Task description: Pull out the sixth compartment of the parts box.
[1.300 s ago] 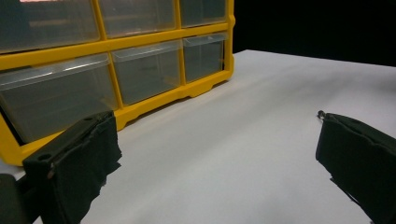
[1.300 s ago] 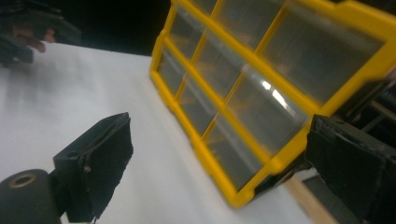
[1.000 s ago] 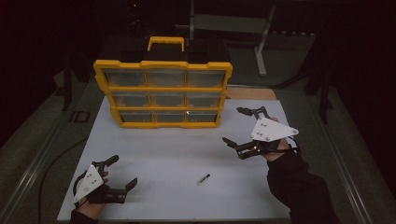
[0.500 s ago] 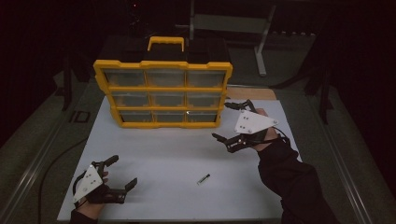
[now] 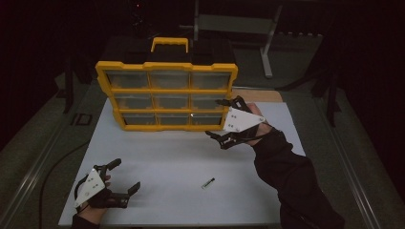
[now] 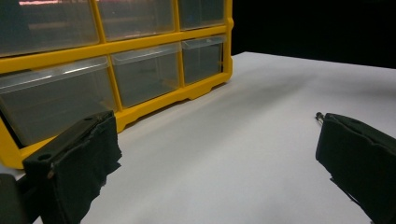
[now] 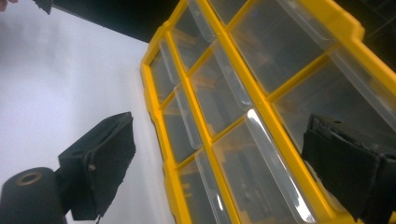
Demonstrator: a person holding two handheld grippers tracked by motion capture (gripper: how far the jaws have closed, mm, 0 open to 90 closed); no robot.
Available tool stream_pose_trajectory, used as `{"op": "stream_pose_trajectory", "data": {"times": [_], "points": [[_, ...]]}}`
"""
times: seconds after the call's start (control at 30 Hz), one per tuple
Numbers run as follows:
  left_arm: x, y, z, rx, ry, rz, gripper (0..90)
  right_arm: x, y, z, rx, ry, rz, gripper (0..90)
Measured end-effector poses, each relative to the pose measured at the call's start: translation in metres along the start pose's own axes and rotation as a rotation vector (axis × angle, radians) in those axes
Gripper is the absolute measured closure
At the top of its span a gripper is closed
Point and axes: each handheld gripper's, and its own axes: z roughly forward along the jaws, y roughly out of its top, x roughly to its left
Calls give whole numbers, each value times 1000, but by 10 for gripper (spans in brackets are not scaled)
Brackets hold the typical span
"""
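At the lower right corner of the yellow drawer organizer [image 5: 166, 93], the right gripper [image 5: 225, 120] hovers with jaws spread wide and nothing between them, apparently lining up on the bottom-right drawer [image 5: 208, 119]. The organizer stands upright at the far edge of the white mat [image 5: 157, 152], drawer fronts toward the person. The left gripper [image 5: 120, 178] rests low at the near left, jaws likewise apart and empty. A small dark screw-like piece [image 5: 207, 183] lies well apart; nothing obstructs the approach.
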Motion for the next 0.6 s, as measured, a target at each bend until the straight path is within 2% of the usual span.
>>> {"op": "stream_pose_trajectory", "data": {"times": [0.27,0.47,0.6], "points": [[0,0,1,2,-3,4,2,-6,5,13,17,-11,-40,93],[0,0,0,-2,-3,2,2,-9,10,24,16,-4,-75,93],[-1,0,0,-8,-6,4,2,-8,12,34,35,4,-99,94]]}}
